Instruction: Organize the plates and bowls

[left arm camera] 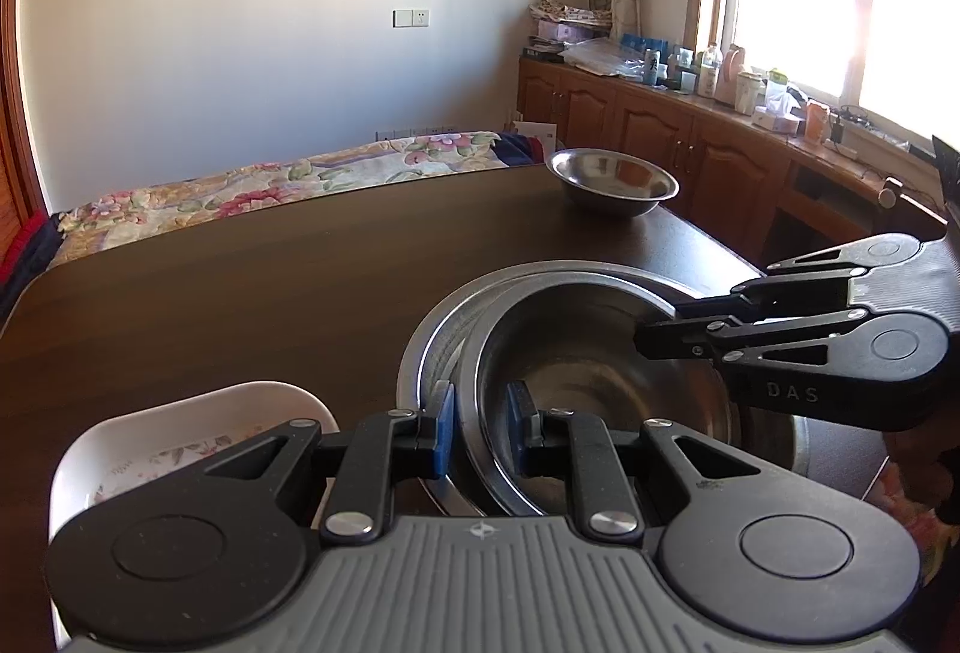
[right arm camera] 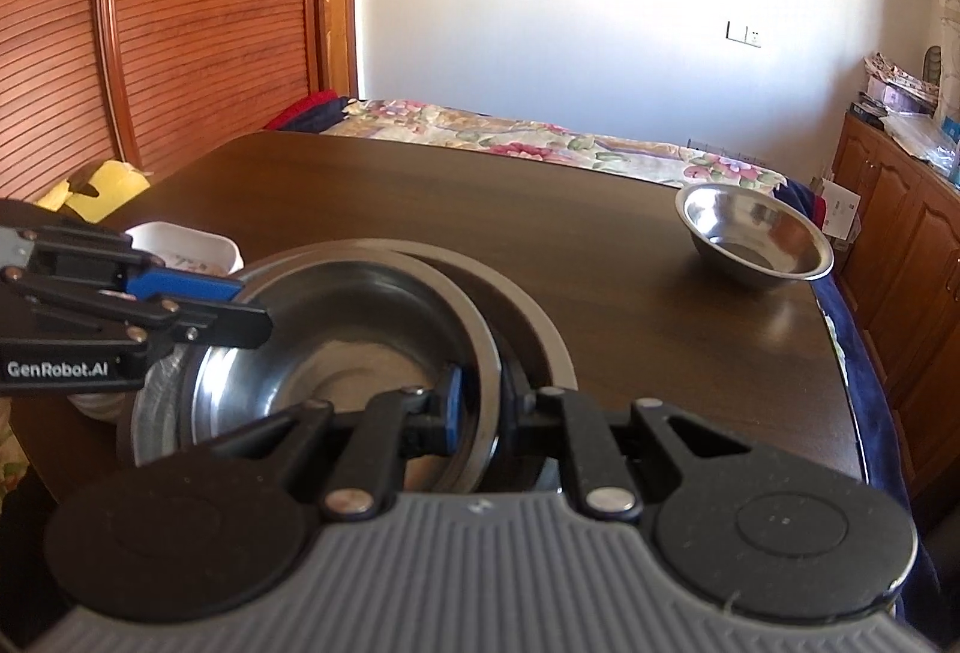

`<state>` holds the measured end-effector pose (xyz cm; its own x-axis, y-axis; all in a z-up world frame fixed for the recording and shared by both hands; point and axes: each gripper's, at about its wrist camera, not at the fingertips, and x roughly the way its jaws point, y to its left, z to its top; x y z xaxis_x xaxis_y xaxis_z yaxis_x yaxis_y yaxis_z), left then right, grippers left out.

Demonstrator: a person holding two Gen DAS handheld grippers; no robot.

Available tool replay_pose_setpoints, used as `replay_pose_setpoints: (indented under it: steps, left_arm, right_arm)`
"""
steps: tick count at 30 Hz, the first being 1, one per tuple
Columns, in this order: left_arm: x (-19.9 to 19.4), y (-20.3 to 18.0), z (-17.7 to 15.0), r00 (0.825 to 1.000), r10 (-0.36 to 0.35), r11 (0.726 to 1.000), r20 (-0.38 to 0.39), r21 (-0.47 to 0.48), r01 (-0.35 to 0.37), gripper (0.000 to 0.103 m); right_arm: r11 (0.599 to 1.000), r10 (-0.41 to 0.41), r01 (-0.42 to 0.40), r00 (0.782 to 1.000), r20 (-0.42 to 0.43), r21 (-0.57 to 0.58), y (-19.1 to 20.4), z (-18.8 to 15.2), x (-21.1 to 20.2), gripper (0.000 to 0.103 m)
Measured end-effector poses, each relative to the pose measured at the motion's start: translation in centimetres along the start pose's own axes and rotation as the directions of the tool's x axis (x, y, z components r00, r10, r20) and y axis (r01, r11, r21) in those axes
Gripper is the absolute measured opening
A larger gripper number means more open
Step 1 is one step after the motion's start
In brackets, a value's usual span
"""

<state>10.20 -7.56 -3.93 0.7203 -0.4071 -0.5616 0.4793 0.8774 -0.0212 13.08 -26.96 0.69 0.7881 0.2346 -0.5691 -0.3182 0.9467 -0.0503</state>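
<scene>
A steel bowl (left arm camera: 576,371) sits tilted inside a wider steel basin (left arm camera: 432,335) on the dark wooden table. My left gripper (left arm camera: 480,428) is shut on the bowl's near rim, one blue pad on each side. My right gripper (right arm camera: 480,410) is shut on the opposite rim of the same bowl (right arm camera: 336,341); it shows at the right in the left wrist view (left arm camera: 654,335). The left gripper shows at the left in the right wrist view (right arm camera: 252,305). A second steel bowl (left arm camera: 612,179) stands alone at the table's far right corner; it also shows in the right wrist view (right arm camera: 753,242).
A white floral dish (left arm camera: 180,437) lies on the table left of the basin; it also shows in the right wrist view (right arm camera: 186,248). A flowered bed (left arm camera: 270,179) lies beyond the table. Wooden cabinets (left arm camera: 690,125) with bottles run under the window at right.
</scene>
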Motion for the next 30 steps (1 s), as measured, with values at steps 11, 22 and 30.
replay_pose_setpoints:
  steps: [11,22,30]
  left_arm:
    - [-0.4,0.5,0.2,1.000,-0.009,1.000,0.013,-0.027,0.010,0.020]
    - [-1.4,0.7,0.6,0.999,0.000,1.000,0.036,-0.022,0.000,0.020]
    - [-1.3,0.1,1.2,0.999,-0.005,1.000,0.044,-0.008,0.005,0.020]
  right_arm:
    - [0.999,-0.008,0.008,1.000,-0.001,-0.049,0.6,0.1,0.0,0.015]
    - [0.998,-0.021,0.021,1.000,-0.010,-0.056,0.8,0.2,0.3,0.015]
    - [1.000,-0.012,0.013,0.999,0.046,-0.027,0.6,0.4,-0.6,0.015]
